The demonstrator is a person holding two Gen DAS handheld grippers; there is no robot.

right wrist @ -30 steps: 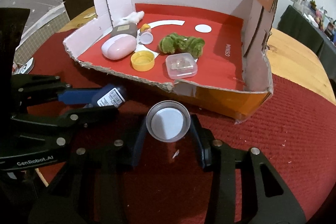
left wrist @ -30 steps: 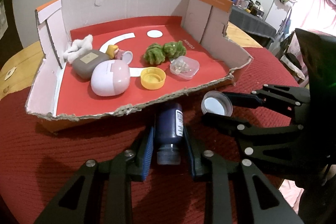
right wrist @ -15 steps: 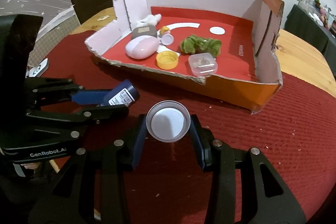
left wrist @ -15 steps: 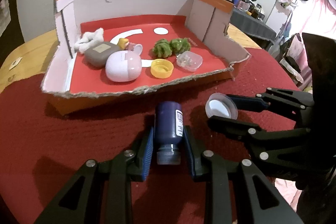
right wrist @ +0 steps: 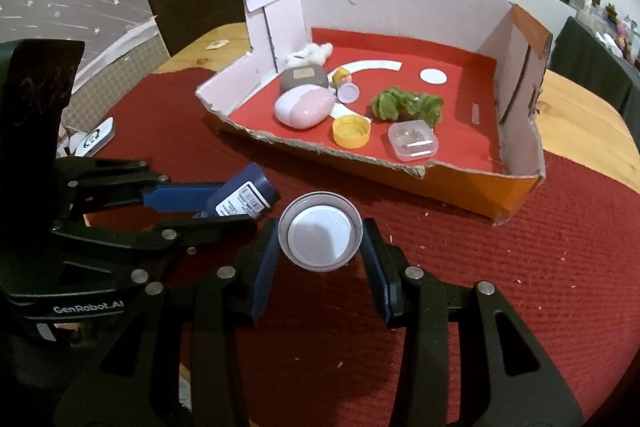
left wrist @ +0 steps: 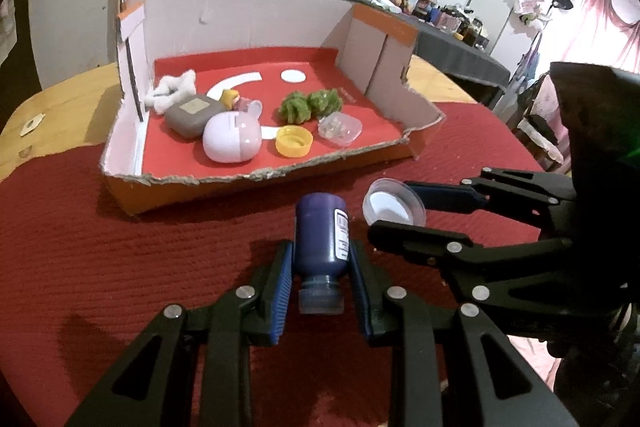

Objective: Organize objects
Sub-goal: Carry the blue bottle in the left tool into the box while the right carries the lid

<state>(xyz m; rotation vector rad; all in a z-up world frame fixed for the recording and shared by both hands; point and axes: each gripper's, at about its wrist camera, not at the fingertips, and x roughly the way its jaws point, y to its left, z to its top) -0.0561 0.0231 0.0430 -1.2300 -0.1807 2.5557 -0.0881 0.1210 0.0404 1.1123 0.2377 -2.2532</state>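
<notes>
A: Change since a second ago? Both grippers are further back from the cardboard tray (left wrist: 256, 183); its torn front edge sits farther off, with more red cloth (left wrist: 120, 247) showing between.

B: Loads unchanged. Left gripper (left wrist: 322, 267) stays clamped on the dark blue bottle (left wrist: 322, 231), cap toward camera. Right gripper (right wrist: 320, 247) stays clamped on the clear lid (right wrist: 320, 237).

A: Meaning?

B: Likely no drop-off yet; possibly lid goes onto something first.

A: Room?

B: Tray's left side is crowded: pink case (left wrist: 232, 141), yellow cap (left wrist: 294, 142). The right corner by the tall wall is bare red floor.
</notes>
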